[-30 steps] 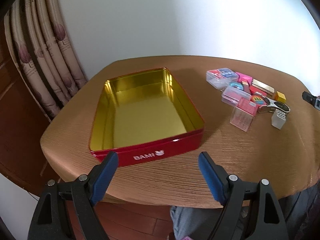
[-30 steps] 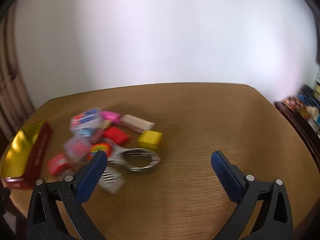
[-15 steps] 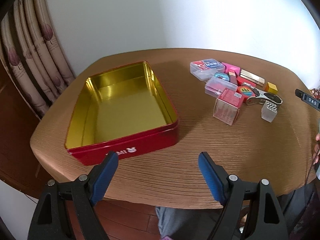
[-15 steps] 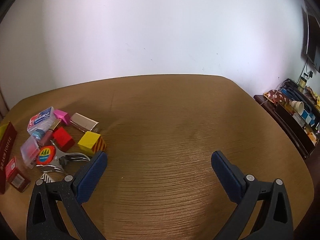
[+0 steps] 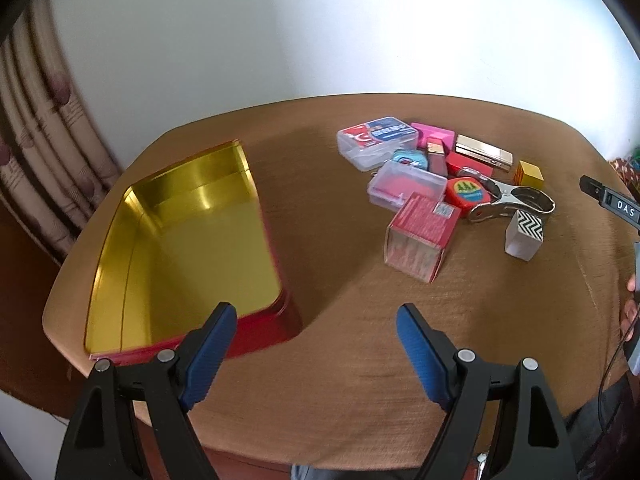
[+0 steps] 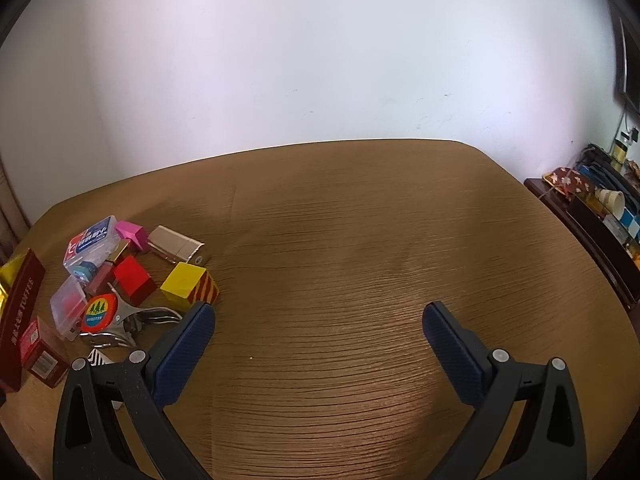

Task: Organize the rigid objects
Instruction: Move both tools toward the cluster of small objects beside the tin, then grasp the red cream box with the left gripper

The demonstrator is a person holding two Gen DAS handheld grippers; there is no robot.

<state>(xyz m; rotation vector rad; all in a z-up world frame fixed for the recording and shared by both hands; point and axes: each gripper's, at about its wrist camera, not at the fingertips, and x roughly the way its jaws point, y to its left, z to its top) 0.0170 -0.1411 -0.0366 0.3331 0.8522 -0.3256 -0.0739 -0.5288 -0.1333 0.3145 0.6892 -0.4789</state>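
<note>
An open red tin (image 5: 256, 332) with a gold inside stands at the table's left; its side shows in the right wrist view (image 6: 20, 304). A pile of small items lies to its right: a clear case (image 5: 378, 142), a red carton (image 5: 420, 236), a metal clip (image 5: 512, 202), a yellow cube (image 5: 529, 173) (image 6: 188, 282), a zigzag block (image 5: 524, 234). My left gripper (image 5: 314, 340) is open and empty, above the table's near edge between tin and pile. My right gripper (image 6: 318, 338) is open and empty, right of the pile.
The wooden table (image 6: 360, 240) has a wide bare stretch right of the pile. A curtain (image 5: 36, 128) hangs at the far left. A dark sideboard (image 6: 592, 216) with clutter stands past the table's right edge. A white wall is behind.
The left gripper has swung right: the tin slid left in its view and the pile came closer. The right gripper's view has shifted right, with the pile now at its lower left.
</note>
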